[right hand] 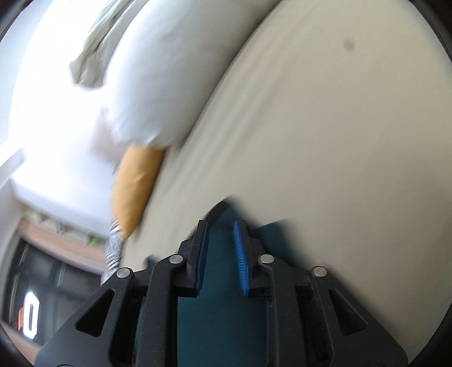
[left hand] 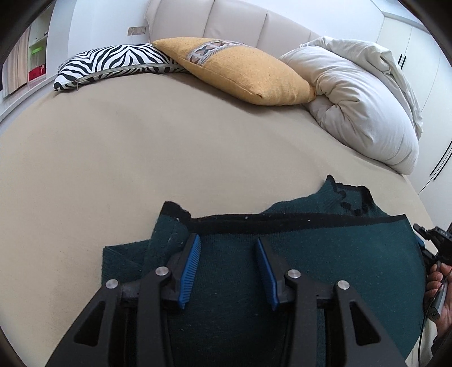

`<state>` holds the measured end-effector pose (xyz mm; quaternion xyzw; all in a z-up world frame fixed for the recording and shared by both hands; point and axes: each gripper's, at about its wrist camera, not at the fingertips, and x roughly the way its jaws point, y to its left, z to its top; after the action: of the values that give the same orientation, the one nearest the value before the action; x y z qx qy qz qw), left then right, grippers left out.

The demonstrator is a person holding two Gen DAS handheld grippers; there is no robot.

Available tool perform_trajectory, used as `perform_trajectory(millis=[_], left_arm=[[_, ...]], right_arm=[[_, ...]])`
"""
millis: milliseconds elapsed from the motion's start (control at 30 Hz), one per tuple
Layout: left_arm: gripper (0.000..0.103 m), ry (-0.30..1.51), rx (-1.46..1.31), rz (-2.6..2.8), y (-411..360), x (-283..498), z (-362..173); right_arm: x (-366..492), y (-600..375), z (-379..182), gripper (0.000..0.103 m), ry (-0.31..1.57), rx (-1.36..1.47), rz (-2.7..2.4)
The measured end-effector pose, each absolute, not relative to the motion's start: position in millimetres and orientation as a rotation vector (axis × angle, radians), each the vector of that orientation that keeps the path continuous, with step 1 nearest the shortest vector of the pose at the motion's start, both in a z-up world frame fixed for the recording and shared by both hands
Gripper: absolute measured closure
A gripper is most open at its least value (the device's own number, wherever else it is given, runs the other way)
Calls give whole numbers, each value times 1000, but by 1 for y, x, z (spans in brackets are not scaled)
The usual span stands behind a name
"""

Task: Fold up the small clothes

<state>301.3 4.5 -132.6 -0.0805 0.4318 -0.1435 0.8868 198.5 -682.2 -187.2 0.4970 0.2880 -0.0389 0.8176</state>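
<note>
A dark green knitted garment (left hand: 325, 254) with a black band lies partly folded on the beige bed (left hand: 141, 155), near its front edge. My left gripper (left hand: 228, 240) is open just above the garment's middle, its blue pads apart with nothing between them. In the right wrist view, which is blurred and tilted, my right gripper (right hand: 220, 225) is open over the same green garment (right hand: 220, 310) near its edge. The right gripper also shows at the right edge of the left wrist view (left hand: 432, 242), held by a hand.
A zebra-striped pillow (left hand: 113, 63), a yellow cushion (left hand: 240, 70) and a bunched white duvet (left hand: 361, 98) lie at the head of the bed against the padded headboard (left hand: 234, 19). White wardrobes (left hand: 418, 56) stand to the right.
</note>
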Motion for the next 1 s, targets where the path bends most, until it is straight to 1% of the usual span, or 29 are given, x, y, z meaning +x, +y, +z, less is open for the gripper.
perform_trajectory(millis=[67, 100, 167, 267, 333, 433, 500, 567, 600, 633, 700, 733, 767, 800, 900, 1000], left_arm=[[59, 903, -189, -307, 7, 302, -131], [59, 912, -206, -309, 10, 300, -128], [59, 916, -222, -284, 14, 289, -118], [56, 899, -249, -281, 16, 252, -99], [55, 885, -234, -315, 11, 220, -90], [52, 896, -179, -327, 3, 178, -94], [52, 937, -145, -312, 4, 163, -108], [52, 927, -130, -315, 11, 152, -118], [52, 920, -116, -319, 14, 147, -119], [52, 923, -120, -325, 18, 146, -119], [52, 928, -152, -342, 26, 144, -120], [54, 932, -177, -347, 32, 144, -121], [58, 934, -202, -349, 37, 143, -122], [60, 935, -218, -350, 41, 141, -122], [60, 945, -276, -352, 55, 135, -120], [59, 929, -385, -341, 79, 121, -108]], right_arm=[[176, -697, -186, 84, 542, 1135, -154], [170, -697, -181, 81, 531, 1124, -183], [153, -688, -158, 81, 487, 1056, -191], [144, -648, -123, 81, 503, 953, -56], [150, -604, -114, 81, 566, 889, 79], [163, -520, -121, 81, 714, 801, 280], [167, -470, -138, 81, 795, 765, 382], [170, -434, -165, 81, 894, 761, 421], [173, -424, -180, 84, 954, 772, 424], [172, -423, -186, 84, 963, 778, 420], [167, -436, -192, 85, 924, 833, 421], [165, -449, -194, 84, 909, 876, 399], [163, -465, -193, 84, 885, 912, 362], [161, -477, -193, 84, 867, 927, 332], [143, -522, -195, 85, 813, 981, 221], [120, -566, -183, 82, 759, 970, 79]])
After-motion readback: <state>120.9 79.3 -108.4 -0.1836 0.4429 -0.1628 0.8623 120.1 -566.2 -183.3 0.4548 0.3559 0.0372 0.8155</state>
